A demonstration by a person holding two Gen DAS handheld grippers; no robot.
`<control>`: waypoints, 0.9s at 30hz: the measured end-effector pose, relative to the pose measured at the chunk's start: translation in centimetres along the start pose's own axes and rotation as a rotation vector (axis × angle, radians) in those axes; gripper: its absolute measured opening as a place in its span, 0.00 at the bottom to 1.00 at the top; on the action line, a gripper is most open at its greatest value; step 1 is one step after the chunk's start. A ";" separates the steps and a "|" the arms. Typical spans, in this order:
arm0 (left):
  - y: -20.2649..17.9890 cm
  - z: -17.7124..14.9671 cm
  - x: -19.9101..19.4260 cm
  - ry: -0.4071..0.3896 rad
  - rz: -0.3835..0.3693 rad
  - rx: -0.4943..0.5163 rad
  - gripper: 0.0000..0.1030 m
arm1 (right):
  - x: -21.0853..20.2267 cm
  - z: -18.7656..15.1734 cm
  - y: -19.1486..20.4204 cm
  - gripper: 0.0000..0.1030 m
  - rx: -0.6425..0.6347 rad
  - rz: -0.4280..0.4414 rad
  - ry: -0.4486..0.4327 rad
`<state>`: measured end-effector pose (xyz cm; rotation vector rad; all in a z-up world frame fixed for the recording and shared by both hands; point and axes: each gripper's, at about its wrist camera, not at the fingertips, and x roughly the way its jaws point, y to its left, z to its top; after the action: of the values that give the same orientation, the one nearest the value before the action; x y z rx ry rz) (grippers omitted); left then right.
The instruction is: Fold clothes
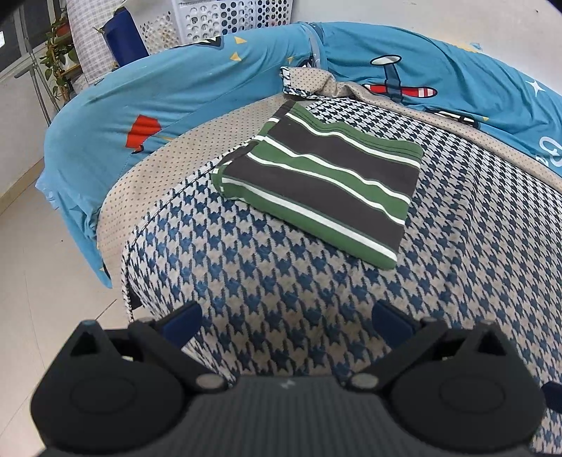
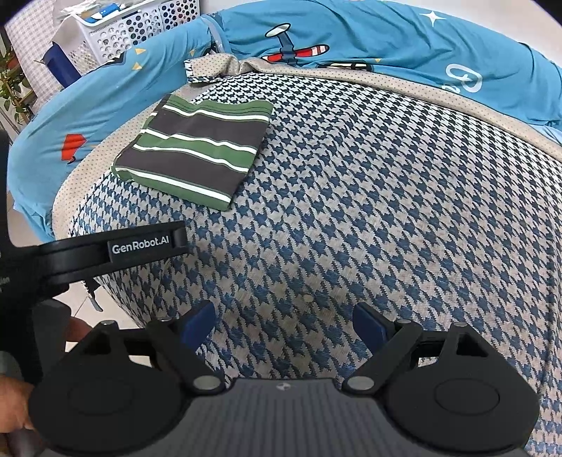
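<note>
A green, dark grey and white striped garment (image 1: 318, 182) (image 2: 196, 154) lies folded into a flat rectangle on the blue-and-beige houndstooth blanket (image 1: 267, 281) (image 2: 351, 211). My left gripper (image 1: 286, 321) hovers over the blanket's near edge, well short of the garment, open with nothing between its blue pads. My right gripper (image 2: 284, 325) is open too, above the blanket to the right of and nearer than the garment, empty. The left gripper's black body (image 2: 116, 248) shows at the left of the right wrist view.
A blue bedsheet (image 1: 175, 91) (image 2: 386, 31) with aeroplane prints surrounds the blanket. White perforated laundry baskets (image 1: 224, 17) (image 2: 133, 24) stand behind the bed. Pale floor (image 1: 42, 281) drops off left of the bed edge. A potted plant (image 1: 58, 52) stands at far left.
</note>
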<state>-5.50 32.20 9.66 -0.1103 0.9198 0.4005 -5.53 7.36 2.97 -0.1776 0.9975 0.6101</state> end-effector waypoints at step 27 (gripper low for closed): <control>0.5 0.0 0.1 0.007 0.005 0.006 1.00 | 0.2 -0.1 0.4 0.83 -0.007 0.011 -0.001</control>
<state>-5.66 32.70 9.58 -0.1044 0.9283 0.4024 -5.73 7.72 2.83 -0.1777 0.9958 0.6236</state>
